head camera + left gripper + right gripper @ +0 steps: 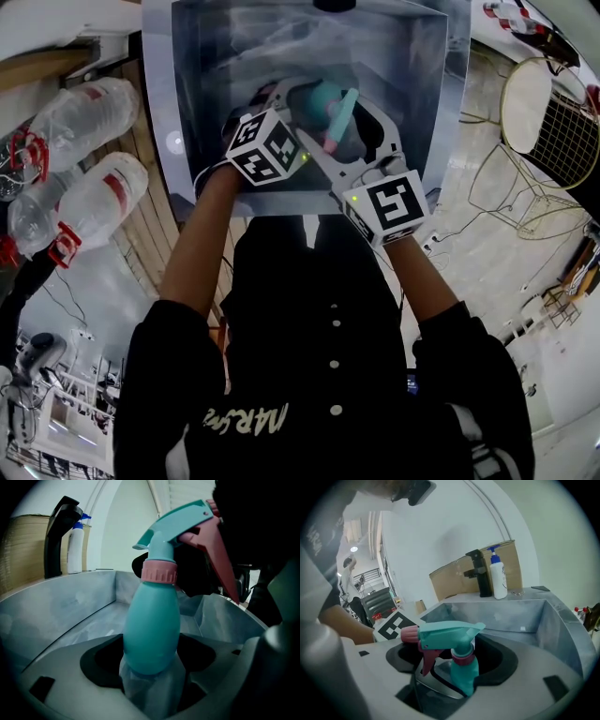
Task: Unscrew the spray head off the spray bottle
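A teal spray bottle (322, 103) with a pink collar (159, 571) and pink trigger (220, 559) is held up over the grey sink (192, 112). My left gripper (150, 679) is shut on the bottle's rounded body (152, 630), near its lower end. My right gripper (454, 684) reaches in from the other side. The teal spray head (445, 633) and the collar (462, 659) stand between its jaws, which are spread wide with a gap on each side. In the head view both grippers, left (295, 103) and right (361, 127), meet at the bottle.
A black faucet (478, 573), a white pump bottle (499, 578) and a cardboard box (450, 581) stand behind the sink. Clear plastic bottles (89, 112) lie on the wooden counter at left. A wire-frame stand (553, 122) is at right.
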Available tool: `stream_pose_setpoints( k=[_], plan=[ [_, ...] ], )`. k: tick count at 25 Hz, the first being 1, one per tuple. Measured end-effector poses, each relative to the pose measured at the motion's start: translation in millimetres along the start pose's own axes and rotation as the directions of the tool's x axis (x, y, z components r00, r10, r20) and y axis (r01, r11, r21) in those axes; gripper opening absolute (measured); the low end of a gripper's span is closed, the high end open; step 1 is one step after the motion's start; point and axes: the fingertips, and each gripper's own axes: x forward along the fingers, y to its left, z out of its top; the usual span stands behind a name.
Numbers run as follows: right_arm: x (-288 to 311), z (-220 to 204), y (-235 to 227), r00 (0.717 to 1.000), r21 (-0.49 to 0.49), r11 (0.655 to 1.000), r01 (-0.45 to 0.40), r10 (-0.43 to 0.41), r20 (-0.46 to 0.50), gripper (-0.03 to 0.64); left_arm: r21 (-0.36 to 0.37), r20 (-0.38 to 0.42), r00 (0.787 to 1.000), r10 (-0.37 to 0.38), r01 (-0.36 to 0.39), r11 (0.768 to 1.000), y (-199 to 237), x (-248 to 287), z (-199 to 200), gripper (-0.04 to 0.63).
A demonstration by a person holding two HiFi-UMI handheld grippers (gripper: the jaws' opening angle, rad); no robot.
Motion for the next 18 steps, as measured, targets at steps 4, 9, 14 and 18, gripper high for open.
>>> stream_pose_setpoints(
  k=[4, 9, 14, 18],
  plan=[
    [5.9, 5.0, -3.6, 0.999, -0.022, 0.999, 0.036, -0.035, 0.026, 0.325, -0.001, 0.002, 1.0, 0.001, -0.001, 1.0, 0.3, 0.3, -0.2, 0.37],
    [7.8, 10.9, -1.2, 0.998, -0.073, 0.997, 0.01, -0.005, 0.06, 0.322, -0.008, 0.009, 1.0, 0.005, -0.005, 1.0, 1.3, 0.1, 0.5, 0.37],
    [-2.0, 5.1, -2.8, 0.997, -0.117, 0.992, -0.057, 0.061, 0.035, 0.302, -0.002, 0.013, 1.0, 0.002, -0.002, 1.0, 1.4, 1.3, 1.4, 0.37],
    [-10.9, 2.3, -8.3, 0.997, -0.153, 0.986, -0.062, 0.066, 0.025, 0.229, -0.002, 0.012, 1.0, 0.001, -0.001, 1.0, 1.8, 1.7, 0.5, 0.37]
  ],
)
